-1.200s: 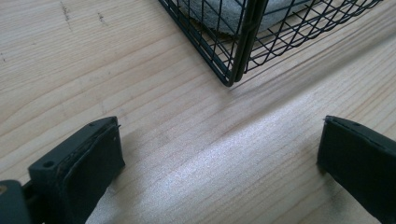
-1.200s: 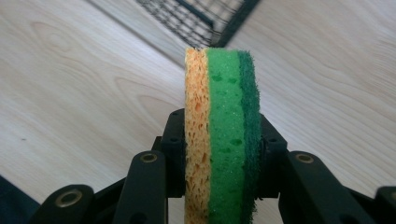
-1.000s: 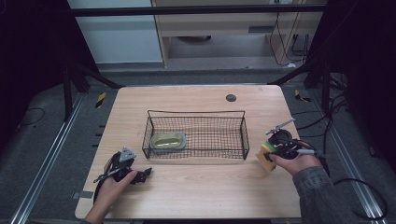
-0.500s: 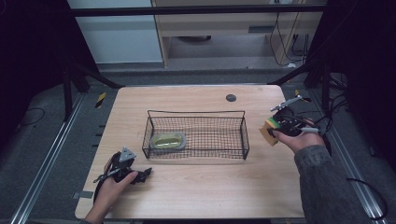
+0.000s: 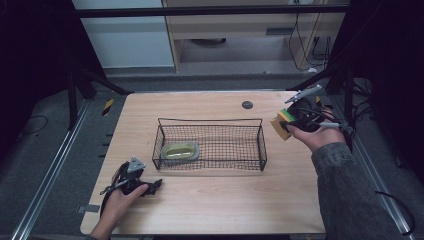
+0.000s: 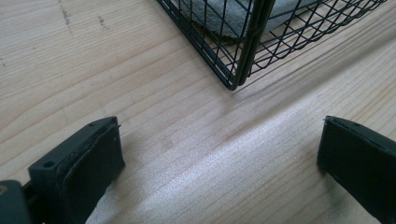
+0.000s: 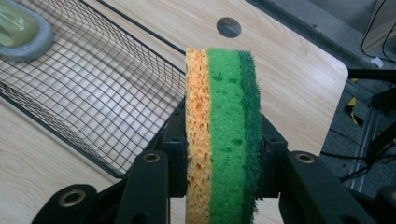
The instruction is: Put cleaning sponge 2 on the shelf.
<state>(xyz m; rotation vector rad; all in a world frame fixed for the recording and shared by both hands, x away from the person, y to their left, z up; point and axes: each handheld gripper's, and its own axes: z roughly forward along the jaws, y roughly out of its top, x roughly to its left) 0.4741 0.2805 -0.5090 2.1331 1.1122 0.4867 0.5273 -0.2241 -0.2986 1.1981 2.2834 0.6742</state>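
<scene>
My right gripper (image 7: 222, 186) clamps the sponge (image 7: 224, 130); wire basket (image 7: 93, 107) just left. Left gripper (image 6: 219, 168) open, resting on table (image 6: 70, 70).

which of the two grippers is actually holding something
The right gripper, clamped on the orange-and-green sponge above the table; the left gripper rests open and empty beside the wire basket.
</scene>
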